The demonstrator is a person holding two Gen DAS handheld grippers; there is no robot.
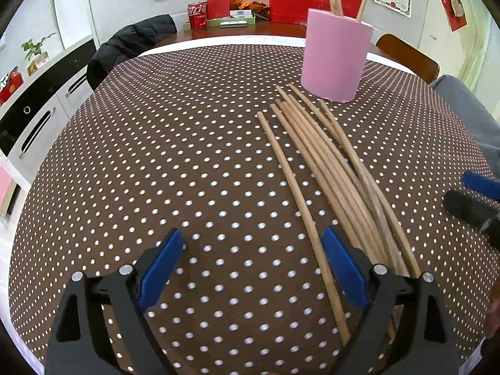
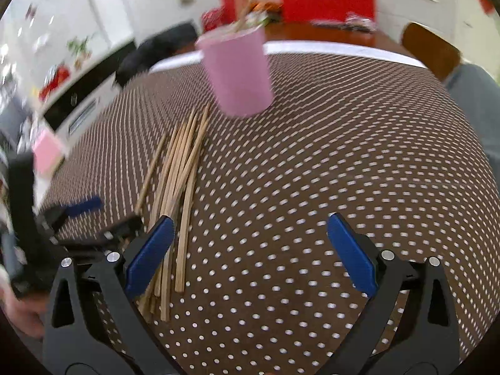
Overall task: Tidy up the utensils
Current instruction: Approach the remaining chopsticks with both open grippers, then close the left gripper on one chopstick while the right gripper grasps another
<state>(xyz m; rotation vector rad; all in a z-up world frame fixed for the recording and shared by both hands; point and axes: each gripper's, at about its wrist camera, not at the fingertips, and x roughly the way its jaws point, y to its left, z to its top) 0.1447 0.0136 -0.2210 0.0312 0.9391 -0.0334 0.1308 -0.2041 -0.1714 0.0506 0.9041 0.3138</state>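
Note:
Several wooden chopsticks (image 1: 328, 168) lie in a loose bundle on the brown polka-dot tablecloth (image 1: 187, 172), their far ends near a pink cylindrical holder (image 1: 336, 56) that has a few chopsticks standing in it. My left gripper (image 1: 251, 243) is open and empty, just left of the bundle's near ends. My right gripper (image 2: 250, 231) is open and empty, with the bundle (image 2: 181, 175) by its left finger. The right wrist view is motion-blurred; the pink holder (image 2: 239, 72) stands ahead of it. Each gripper shows at the edge of the other's view.
A black jacket (image 1: 131, 43) hangs on a chair at the far left of the table. A wooden chair back (image 1: 406, 56) stands at the far right. Red boxes and a tray (image 1: 237, 9) sit on a counter behind. White drawers (image 1: 40, 109) are at the left.

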